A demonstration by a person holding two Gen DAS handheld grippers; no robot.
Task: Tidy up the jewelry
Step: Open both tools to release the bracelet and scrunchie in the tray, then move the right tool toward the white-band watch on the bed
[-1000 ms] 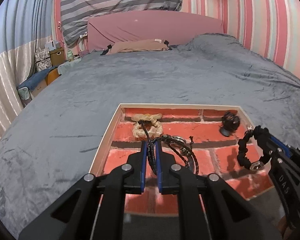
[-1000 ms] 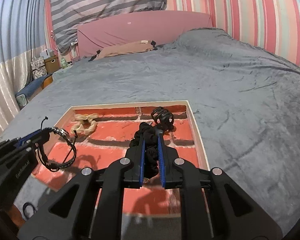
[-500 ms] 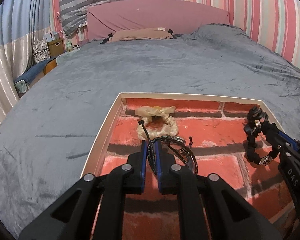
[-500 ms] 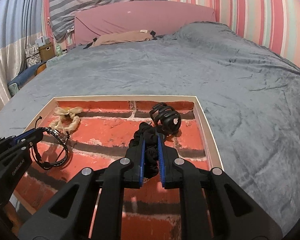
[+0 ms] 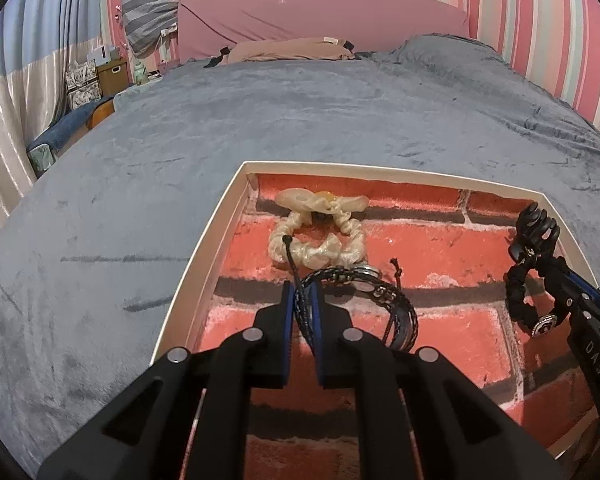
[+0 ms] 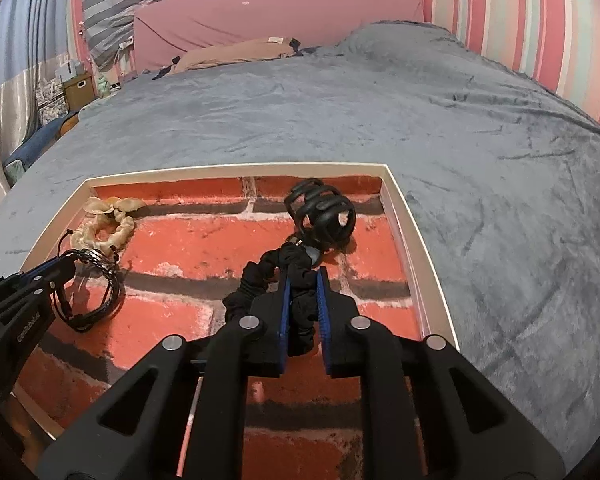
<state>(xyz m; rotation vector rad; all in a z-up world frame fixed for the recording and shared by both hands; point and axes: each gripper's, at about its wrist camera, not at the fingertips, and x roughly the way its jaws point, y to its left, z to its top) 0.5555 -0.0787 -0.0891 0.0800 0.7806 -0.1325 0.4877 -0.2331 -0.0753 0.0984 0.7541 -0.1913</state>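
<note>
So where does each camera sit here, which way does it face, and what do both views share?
Left wrist: on the left hand-held gripper, facing down-forward at the tray; its fingers pinch a black cord bracelet.
Right wrist: on the right hand-held gripper, same heading; jaws opening around a black scrunchie.
Shared: tray, cream scrunchie, black claw clip, grey bedspread, each other's gripper.

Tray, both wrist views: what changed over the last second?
Both claws came down closer to the tray. Left claw keeps the braided bracelet pinched. Right claw is starting to open around the black scrunchie, now low on the tray. Cream scrunchie and black hair clip stayed put.
</note>
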